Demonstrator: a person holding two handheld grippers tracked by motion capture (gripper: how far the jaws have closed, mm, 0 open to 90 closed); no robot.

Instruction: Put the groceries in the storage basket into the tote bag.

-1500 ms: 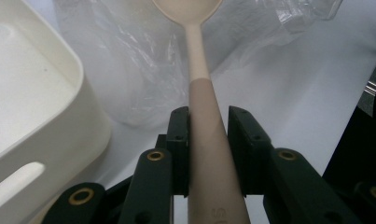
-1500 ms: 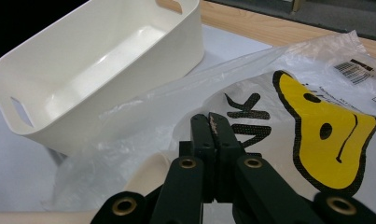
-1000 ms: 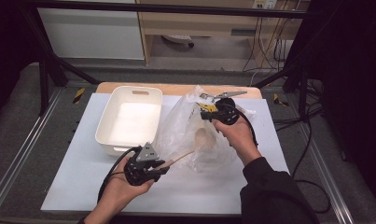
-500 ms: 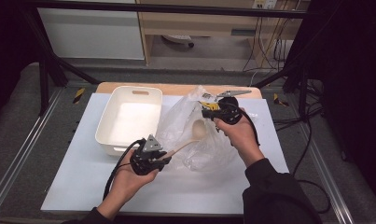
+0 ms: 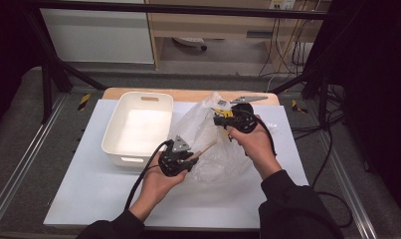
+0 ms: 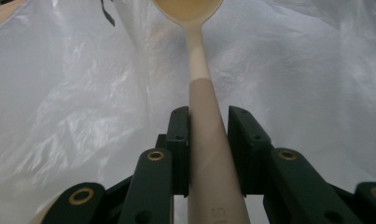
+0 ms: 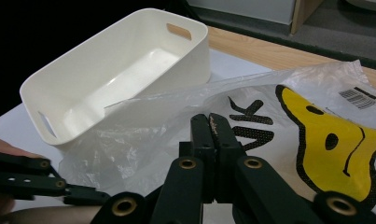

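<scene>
My left gripper (image 5: 188, 158) (image 6: 208, 114) is shut on the handle of a pale wooden spoon (image 5: 206, 147) (image 6: 200, 88). The spoon points up and right, with its bowl (image 6: 188, 7) against the crumpled clear plastic bag (image 5: 213, 144) (image 6: 83, 93). I cannot tell whether the bowl is inside the bag. My right gripper (image 5: 222, 121) (image 7: 210, 122) is shut on the bag's upper edge and holds it up off the table. The bag (image 7: 251, 107) carries a yellow and black face print (image 7: 335, 140).
A white plastic bin (image 5: 138, 127) (image 7: 120, 70) stands just left of the bag on the pale mat (image 5: 88, 184). A wooden strip (image 5: 188, 94) runs along the table's far edge. Cables hang off the right side. The left gripper's jaws (image 7: 36, 179) show low in the right gripper view.
My left gripper has moved right and away from the person, carrying the spoon further onto the bag. The right gripper has stayed in place, holding the bag's edge.
</scene>
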